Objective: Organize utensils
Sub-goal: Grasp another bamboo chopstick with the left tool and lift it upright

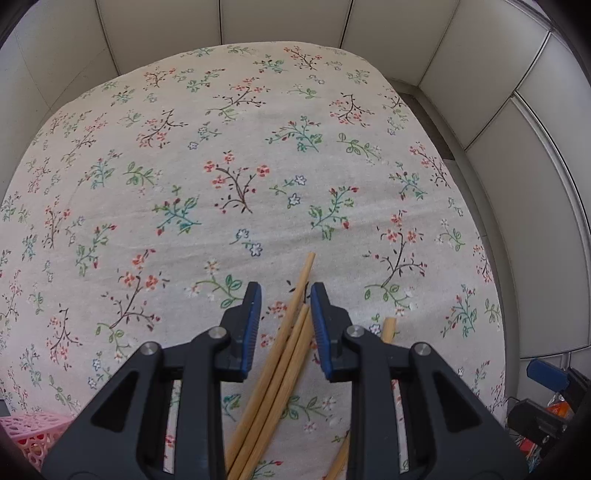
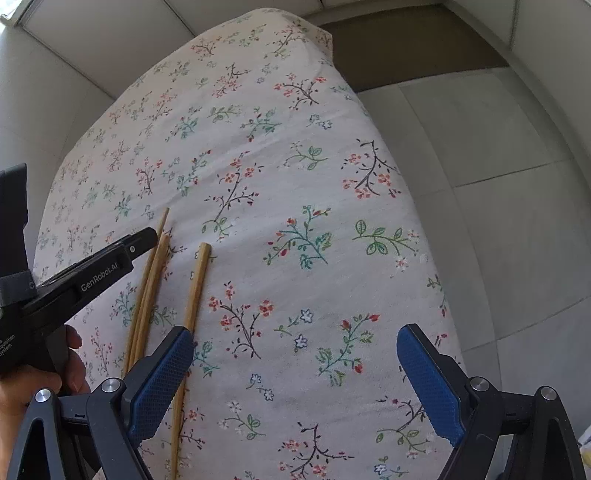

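Three bamboo chopsticks [image 1: 284, 354] lie close together on the floral tablecloth [image 1: 236, 155]. They run between the blue pads of my left gripper [image 1: 286, 286]. The right pad sits close beside them, while the left pad stands clear with cloth showing in the gap. A fourth chopstick [image 1: 388, 328] lies just right of that gripper. In the right wrist view the bundle of chopsticks [image 2: 147, 295] and the single chopstick [image 2: 195, 288] lie side by side, with the left gripper [image 2: 144, 238] tipped over the bundle. My right gripper [image 2: 295, 330] is wide open above bare cloth, its left pad over the single chopstick.
A pink perforated basket [image 1: 26, 432] shows at the lower left corner. A hand [image 2: 55, 373] holds the left gripper's handle. The cloth-covered table drops off at its right edge [image 2: 424, 221] to a pale tiled floor [image 2: 498, 240]. Pale panels [image 1: 277, 18] back the table.
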A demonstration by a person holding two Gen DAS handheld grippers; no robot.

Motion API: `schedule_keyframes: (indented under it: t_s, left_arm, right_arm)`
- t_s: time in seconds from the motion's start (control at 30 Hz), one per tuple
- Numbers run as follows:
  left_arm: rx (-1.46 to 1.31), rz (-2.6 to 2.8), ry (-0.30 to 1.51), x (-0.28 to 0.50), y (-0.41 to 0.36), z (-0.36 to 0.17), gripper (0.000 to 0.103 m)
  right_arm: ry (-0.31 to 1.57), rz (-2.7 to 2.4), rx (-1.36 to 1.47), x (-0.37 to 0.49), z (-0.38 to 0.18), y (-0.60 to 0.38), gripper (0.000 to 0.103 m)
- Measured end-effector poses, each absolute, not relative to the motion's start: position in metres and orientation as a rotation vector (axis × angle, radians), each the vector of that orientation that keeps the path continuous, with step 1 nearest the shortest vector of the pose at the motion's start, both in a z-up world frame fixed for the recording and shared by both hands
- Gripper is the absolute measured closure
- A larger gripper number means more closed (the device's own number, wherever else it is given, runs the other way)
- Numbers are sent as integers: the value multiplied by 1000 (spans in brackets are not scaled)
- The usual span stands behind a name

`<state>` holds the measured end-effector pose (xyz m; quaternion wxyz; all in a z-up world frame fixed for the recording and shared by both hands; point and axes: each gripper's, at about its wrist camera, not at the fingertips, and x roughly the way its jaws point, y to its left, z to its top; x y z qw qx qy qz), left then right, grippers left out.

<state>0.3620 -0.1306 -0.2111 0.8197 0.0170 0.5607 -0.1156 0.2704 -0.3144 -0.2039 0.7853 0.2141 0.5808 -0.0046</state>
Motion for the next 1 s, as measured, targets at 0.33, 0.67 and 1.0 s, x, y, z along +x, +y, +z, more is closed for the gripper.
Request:
schedule_keyframes:
  t_s: [0.33, 0.67, 1.0]
  left_arm:
    - [82, -197, 1195, 374, -132, -223, 94]
    - [83, -183, 1101, 335, -89, -189, 98]
    - [95, -233, 1086, 275, -65, -175, 98]
  right_arm:
    - [1267, -23, 479, 278, -212, -314, 10]
    - [1280, 10, 491, 291, -224, -294, 10]
    - [1298, 49, 495, 305, -238, -256, 48]
